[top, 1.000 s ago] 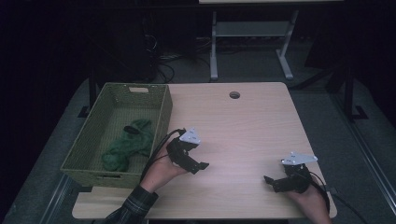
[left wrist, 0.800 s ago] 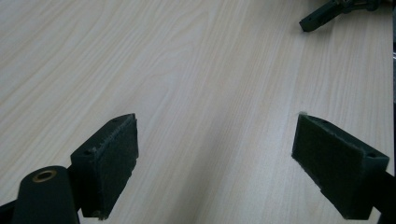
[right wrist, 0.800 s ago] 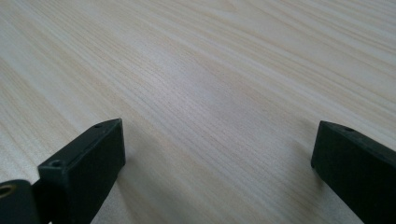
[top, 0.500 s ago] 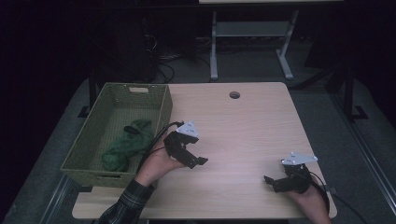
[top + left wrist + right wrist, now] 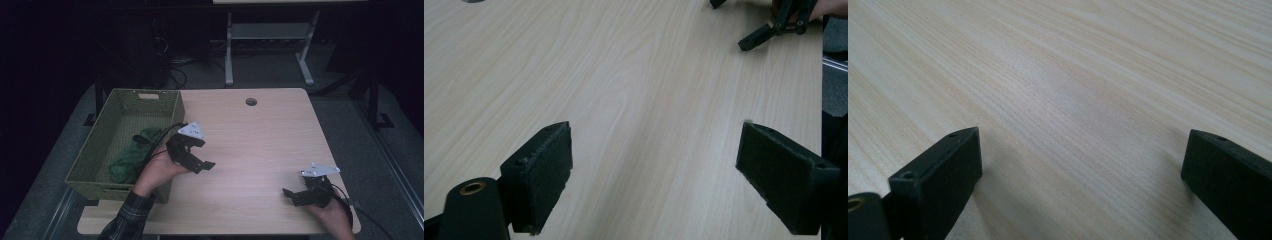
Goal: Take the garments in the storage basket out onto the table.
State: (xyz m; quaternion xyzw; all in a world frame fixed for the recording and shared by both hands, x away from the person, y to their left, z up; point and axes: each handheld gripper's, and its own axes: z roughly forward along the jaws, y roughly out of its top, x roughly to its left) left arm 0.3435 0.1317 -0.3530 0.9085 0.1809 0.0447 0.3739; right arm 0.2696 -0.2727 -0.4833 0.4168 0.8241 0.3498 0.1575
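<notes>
Green cloth [image 5: 134,156] is the thing nearest my left claw [image 5: 200,161], lying crumpled in the woven basket [image 5: 102,137] that stands along the table's [image 5: 260,135] left edge. My left claw hangs released just beside the basket's right wall, its jaws spread wide with bare wood between them; in the left gripper view my left claw [image 5: 651,167] holds nothing. The cloth lies apart from it, on the other side of that wall, toward the near end of the basket. My left hand [image 5: 160,172] comes up from the near edge of the table, the cable looping back over the basket's rim. Farther out, near the near right corner, my right claw [image 5: 292,196] is released as well, low over the table; in the right gripper view my right claw [image 5: 1080,172] has plain wood between its parted jaws.
</notes>
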